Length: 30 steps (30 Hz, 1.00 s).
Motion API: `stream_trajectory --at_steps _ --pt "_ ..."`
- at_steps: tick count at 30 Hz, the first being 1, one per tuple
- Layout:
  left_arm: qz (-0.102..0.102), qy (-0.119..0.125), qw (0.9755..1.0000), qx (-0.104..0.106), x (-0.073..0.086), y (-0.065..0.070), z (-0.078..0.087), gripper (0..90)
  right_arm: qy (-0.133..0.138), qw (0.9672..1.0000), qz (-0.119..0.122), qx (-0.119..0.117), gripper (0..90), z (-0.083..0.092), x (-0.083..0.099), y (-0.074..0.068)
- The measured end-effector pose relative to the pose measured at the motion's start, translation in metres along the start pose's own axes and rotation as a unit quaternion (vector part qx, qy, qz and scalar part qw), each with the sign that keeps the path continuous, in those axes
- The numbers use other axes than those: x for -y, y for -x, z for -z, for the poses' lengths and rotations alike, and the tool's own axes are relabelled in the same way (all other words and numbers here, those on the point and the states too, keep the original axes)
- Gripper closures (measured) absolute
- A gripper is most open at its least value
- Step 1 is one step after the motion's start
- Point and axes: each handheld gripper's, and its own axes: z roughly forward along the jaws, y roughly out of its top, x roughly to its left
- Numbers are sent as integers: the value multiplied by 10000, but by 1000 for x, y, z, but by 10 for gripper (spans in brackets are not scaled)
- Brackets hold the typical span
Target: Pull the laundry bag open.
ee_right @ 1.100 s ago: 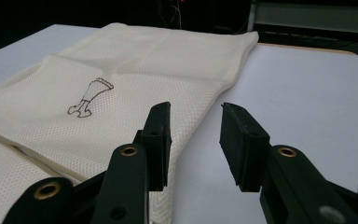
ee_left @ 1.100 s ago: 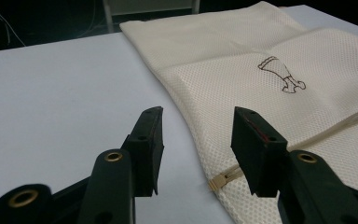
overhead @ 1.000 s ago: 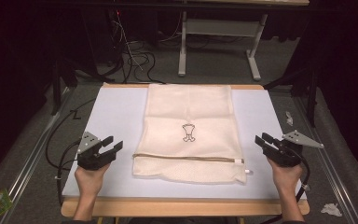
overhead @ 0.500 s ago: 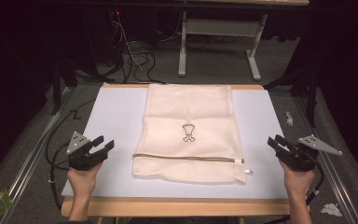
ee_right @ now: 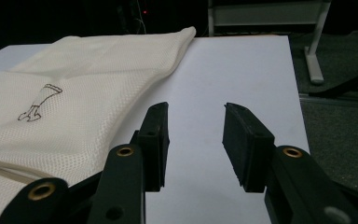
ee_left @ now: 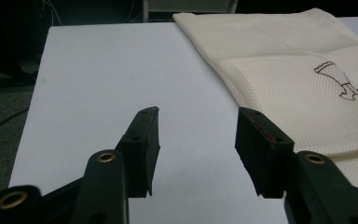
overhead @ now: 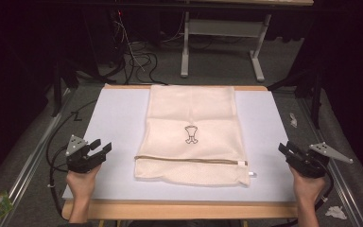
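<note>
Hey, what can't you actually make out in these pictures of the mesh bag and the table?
- Bag contents: high view, the cloth covers whatever is inside.
- Bag's zip end: both gripper views, cut off by the bottom edge.
- Scraps on the floor: high view, too small to identify.
- Printed figure: left gripper view, too small to identify.
- Room behind the table: too dark.

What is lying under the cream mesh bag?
The cream mesh bag lies flat on a white sheet covering the table. Whatever is directly beneath or inside it is covered.
</note>
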Motion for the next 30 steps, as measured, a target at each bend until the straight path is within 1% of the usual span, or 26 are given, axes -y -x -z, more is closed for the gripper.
stream_trajectory --at_steps 3,6,11,12,15,18,21,24,30 --pt "-18 -57 10000 -45 2 -2 -2 497 -21 10000 -14 23 616 -1 2 1" --pt "28 -92 9999 -102 5 -5 -5 495 -96 9999 -50 57 614 -5 6 3" --pt "40 -143 9998 -128 7 -5 -9 494 -166 9998 -34 86 612 -9 7 3" --pt "41 -201 9997 -129 8 -6 -13 493 -216 9997 -29 120 612 -11 8 3" --pt "42 -229 9996 -161 8 -6 -16 492 -243 9996 -36 136 611 -14 10 4" --pt "101 -243 9995 -173 11 -8 -20 491 -318 9993 -73 168 611 -18 13 5" --pt "113 -281 9993 -196 12 -8 -24 490 -367 9991 -101 190 611 -20 14 6" --pt "79 -340 9992 -217 13 -8 -27 488 -385 9990 -80 214 611 -22 15 7" --pt "71 -360 9990 -251 14 -8 -31 486 -471 9986 -79 238 610 -27 16 6"
